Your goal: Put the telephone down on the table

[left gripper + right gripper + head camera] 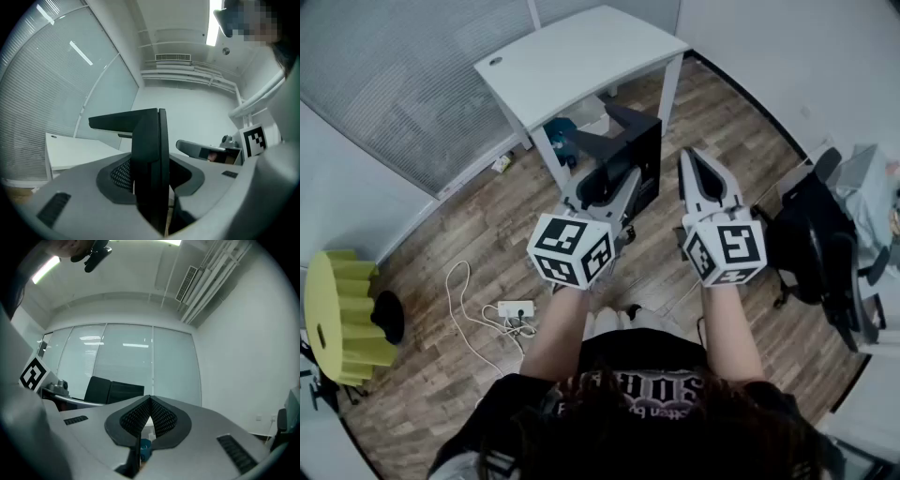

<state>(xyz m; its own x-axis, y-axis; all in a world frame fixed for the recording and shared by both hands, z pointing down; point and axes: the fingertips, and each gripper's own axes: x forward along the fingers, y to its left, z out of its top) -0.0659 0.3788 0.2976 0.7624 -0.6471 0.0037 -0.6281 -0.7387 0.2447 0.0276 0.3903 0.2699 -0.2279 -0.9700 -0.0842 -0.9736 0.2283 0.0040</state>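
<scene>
Just off the near edge of the white rectangular table (572, 56), left gripper (606, 186) is clamped on the flat black plastic telephone (637, 141), held upright on edge with the tabletop ahead-left, while right gripper (694, 167) is pinched shut, empty.

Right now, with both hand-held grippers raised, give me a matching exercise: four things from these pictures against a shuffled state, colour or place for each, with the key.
Things:
1. left hand-held gripper
2. right hand-held gripper
3. table
4. stool

States, colours, places:
A. yellow, at the head view's left edge
B. shut on the black telephone
C. white, beyond both hand-held grippers
D. shut, nothing between the jaws

Pairs: 1-B, 2-D, 3-C, 4-A
</scene>
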